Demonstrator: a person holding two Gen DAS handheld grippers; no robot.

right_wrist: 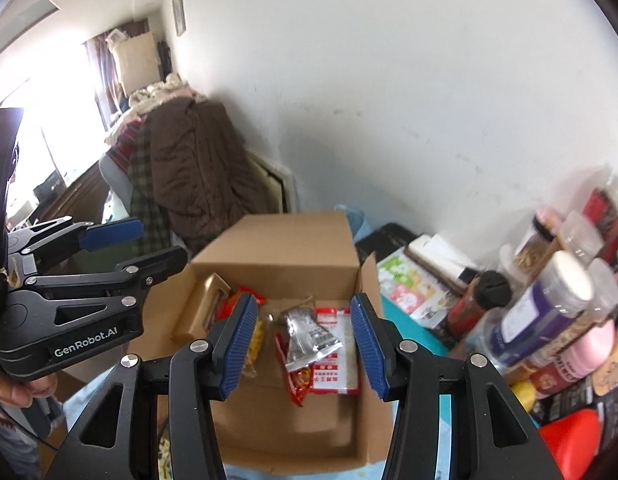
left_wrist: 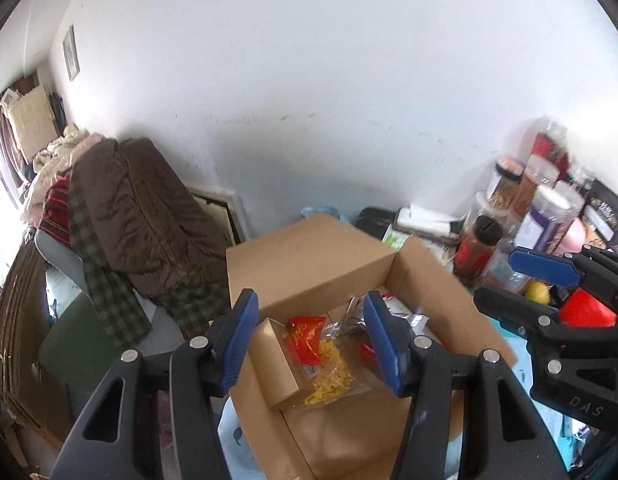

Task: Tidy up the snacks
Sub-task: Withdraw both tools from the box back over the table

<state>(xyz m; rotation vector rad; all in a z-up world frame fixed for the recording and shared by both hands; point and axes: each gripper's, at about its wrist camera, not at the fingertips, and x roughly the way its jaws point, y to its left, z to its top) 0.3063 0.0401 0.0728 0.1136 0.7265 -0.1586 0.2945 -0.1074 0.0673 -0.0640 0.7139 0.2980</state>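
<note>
Hovering: both grippers hang above the open cardboard box [right_wrist: 293, 240], tilted down toward it.
Left gripper [left_wrist: 309, 340]: jaws part-way apart, nothing between the blue pads; the packets seen through the gap lie lower, in the box.
Right gripper [right_wrist: 305, 344]: jaws part-way apart and empty; seen side-on in the left view, beside the jars.
Snacks, placed: yellow-chip bag with red top [left_wrist: 321, 364], silver packet [right_wrist: 309, 336] and red-and-white packet [right_wrist: 337, 360] lie loose on the box floor, overlapping in a heap.
Snacks, waiting: jars and bottles [right_wrist: 549, 312] crowd the table [left_wrist: 525, 360] to the right of the box, near the wall; these look like the stock not yet sorted.
Small carton [left_wrist: 275, 360]: stands inside the box against its left wall.
Risk, flaps: the raised box flaps stand close to both grippers; a careless descent could catch one and shove the box across the table.
Risk, jars: they stand touching or nearly so; reaching in with jaws this narrow could topple a neighbour, and a round lid may slip from the pads.
Risk, crowding: the two grippers work close together and could knock one another over the box.
Hand [right_wrist: 17, 392]: fingers wrap the left gripper's handle at the frame edge.
</note>
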